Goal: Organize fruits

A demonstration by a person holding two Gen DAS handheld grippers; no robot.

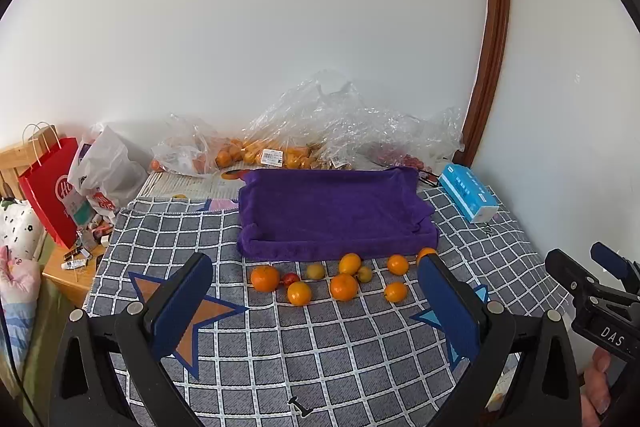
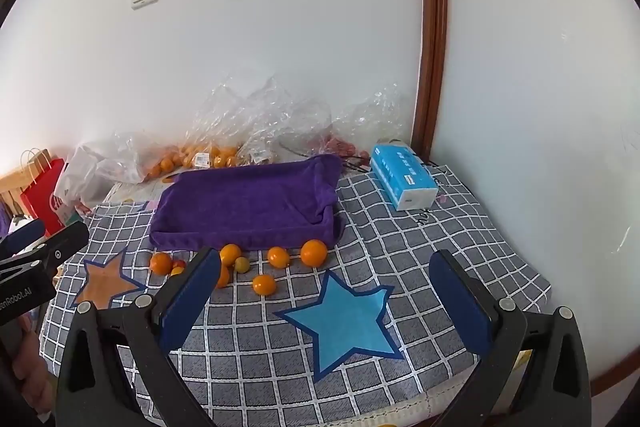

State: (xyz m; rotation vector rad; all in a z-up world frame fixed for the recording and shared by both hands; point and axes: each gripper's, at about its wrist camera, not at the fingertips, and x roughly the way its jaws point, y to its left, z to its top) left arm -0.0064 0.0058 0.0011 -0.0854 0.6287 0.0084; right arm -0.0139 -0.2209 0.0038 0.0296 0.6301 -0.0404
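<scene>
White wall backs a table spread with a grey checked cloth [image 1: 320, 355], where stars are printed. On it sits a purple cloth-lined tray [image 1: 336, 215], long axis running left to right, its open top facing up; I see nothing inside it.

The loose fruits [image 1: 344, 277] lie in a ragged row along the tray's near edge, well ahead of my fingertips: oranges such as the one at the left end [image 1: 265, 278], a couple of small yellow-green ones [image 1: 315, 271], and a red one [image 1: 291, 279] just beside that left orange. The row runs parallel to the tray's front wall.

My left gripper [image 1: 316, 287] hangs above the cloth with its jaws spread wide and holding nothing; the fruit row shows in the gap between the pads. My right gripper [image 2: 326, 289] is likewise spread and empty, with the fruits off toward its left finger [image 2: 188, 303], which hides part of one orange.

Behind the tray, crumpled plastic bags [image 1: 320, 131] hold more oranges, and a blue tissue box [image 1: 468, 197] lies to the tray's right.
</scene>
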